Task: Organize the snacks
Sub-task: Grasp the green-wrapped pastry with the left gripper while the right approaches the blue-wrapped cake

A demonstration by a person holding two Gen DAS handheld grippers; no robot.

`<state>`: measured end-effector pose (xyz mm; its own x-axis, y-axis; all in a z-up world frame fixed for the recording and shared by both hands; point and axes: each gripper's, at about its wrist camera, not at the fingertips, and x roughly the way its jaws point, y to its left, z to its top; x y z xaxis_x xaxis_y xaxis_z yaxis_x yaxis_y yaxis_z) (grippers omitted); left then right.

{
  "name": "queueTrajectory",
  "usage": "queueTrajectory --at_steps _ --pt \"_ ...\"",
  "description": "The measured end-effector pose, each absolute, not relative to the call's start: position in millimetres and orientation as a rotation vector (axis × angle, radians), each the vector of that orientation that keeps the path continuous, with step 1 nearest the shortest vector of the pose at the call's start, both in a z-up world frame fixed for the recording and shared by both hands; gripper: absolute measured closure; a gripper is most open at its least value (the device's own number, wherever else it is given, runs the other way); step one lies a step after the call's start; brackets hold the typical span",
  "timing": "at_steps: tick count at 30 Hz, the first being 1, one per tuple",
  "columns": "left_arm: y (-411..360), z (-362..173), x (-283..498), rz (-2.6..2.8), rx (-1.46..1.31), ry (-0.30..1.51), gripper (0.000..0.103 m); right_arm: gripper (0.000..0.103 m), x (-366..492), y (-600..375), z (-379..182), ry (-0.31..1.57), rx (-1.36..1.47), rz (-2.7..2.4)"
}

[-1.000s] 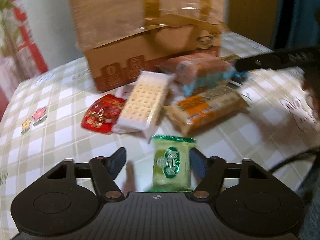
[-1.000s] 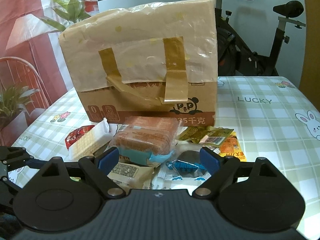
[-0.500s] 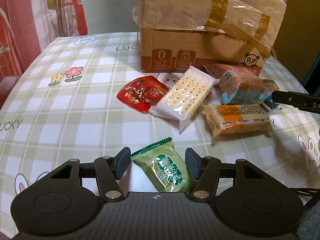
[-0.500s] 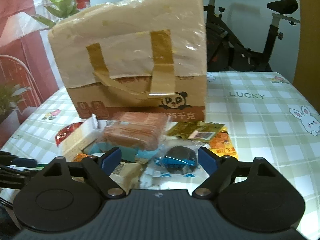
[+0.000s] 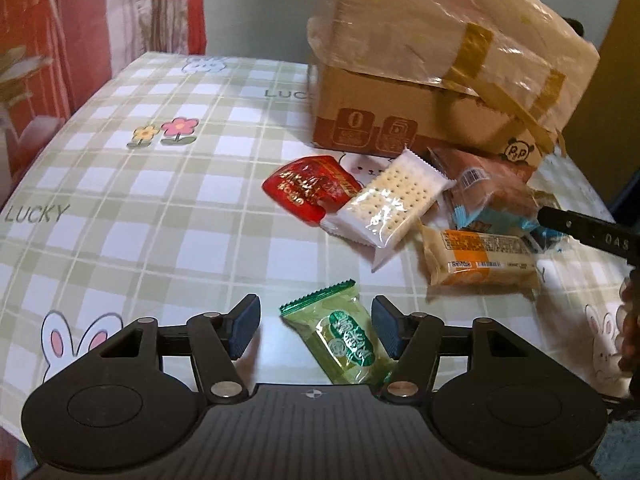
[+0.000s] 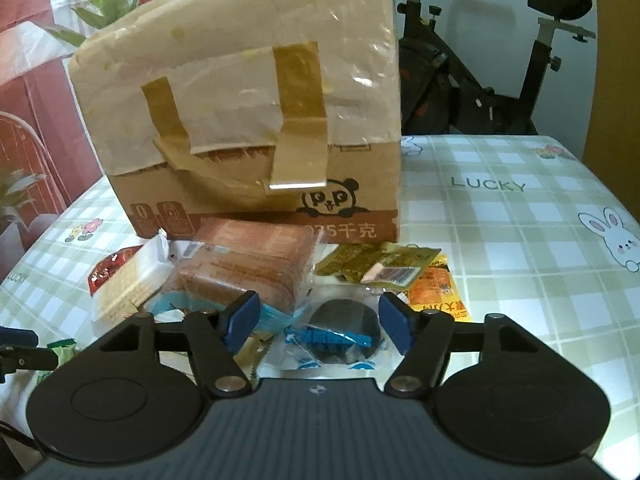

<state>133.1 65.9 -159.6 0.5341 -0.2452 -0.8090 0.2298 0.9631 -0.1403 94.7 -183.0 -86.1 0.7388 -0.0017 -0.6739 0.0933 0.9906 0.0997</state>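
Note:
My left gripper point(image 5: 316, 330) is open around a green snack packet point(image 5: 344, 340) lying on the table, its jaws not touching it. Beyond lie a red packet point(image 5: 308, 188), a white cracker pack point(image 5: 392, 204), an orange-labelled cake bar point(image 5: 480, 260) and a brown bread pack point(image 5: 488, 192). My right gripper point(image 6: 318, 322) is open, jaws either side of a dark round cookie in a clear blue-printed wrapper point(image 6: 340, 332). The bread pack point(image 6: 248, 268), a gold packet point(image 6: 376, 262) and an orange packet point(image 6: 434, 292) lie just ahead.
A taped cardboard box point(image 6: 240, 128) point(image 5: 440, 92) stands behind the snack pile on a checked tablecloth point(image 5: 140, 200). An exercise bike point(image 6: 500, 72) stands behind the table. The right gripper's finger shows at the left wrist view's right edge point(image 5: 580, 228).
The left gripper swung leftward and steadied, so the green packet now sits toward its right jaw. The right gripper moved closer over the dark cookie wrapper.

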Motion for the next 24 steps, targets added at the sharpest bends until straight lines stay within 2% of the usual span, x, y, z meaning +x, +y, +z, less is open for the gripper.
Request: queueTrajectory --at_steps 2,10,11,13,14,17,24 --pt "65.9 -159.8 132.6 -0.275 -0.024 1.004 0.034 0.036 92.2 -180.8 -83.5 0.729 0.124 -0.04" --pt "52.0 -164.0 135.7 -0.295 0.019 1.042 0.035 0.036 80.8 -183.5 -77.2 0.689 0.137 -0.071" --pt "47.3 -165.8 137.9 -0.295 0.05 1.052 0.038 0.038 80.9 -184.0 -77.0 0.688 0.134 -0.079" --pt "40.3 -165.6 139.0 -0.322 0.078 1.042 0.053 0.044 81.2 -185.8 -77.9 0.695 0.131 -0.093" --pt "36.3 -165.4 139.4 -0.326 0.105 1.036 0.055 0.045 81.0 -186.5 -78.4 0.696 0.132 -0.1" --pt "29.9 -166.0 140.9 -0.327 0.155 1.011 0.059 0.049 80.3 -188.6 -80.4 0.703 0.133 -0.117" --pt "35.4 -169.0 154.1 -0.312 0.093 0.99 0.059 0.049 88.0 -182.7 -88.7 0.738 0.107 -0.097"
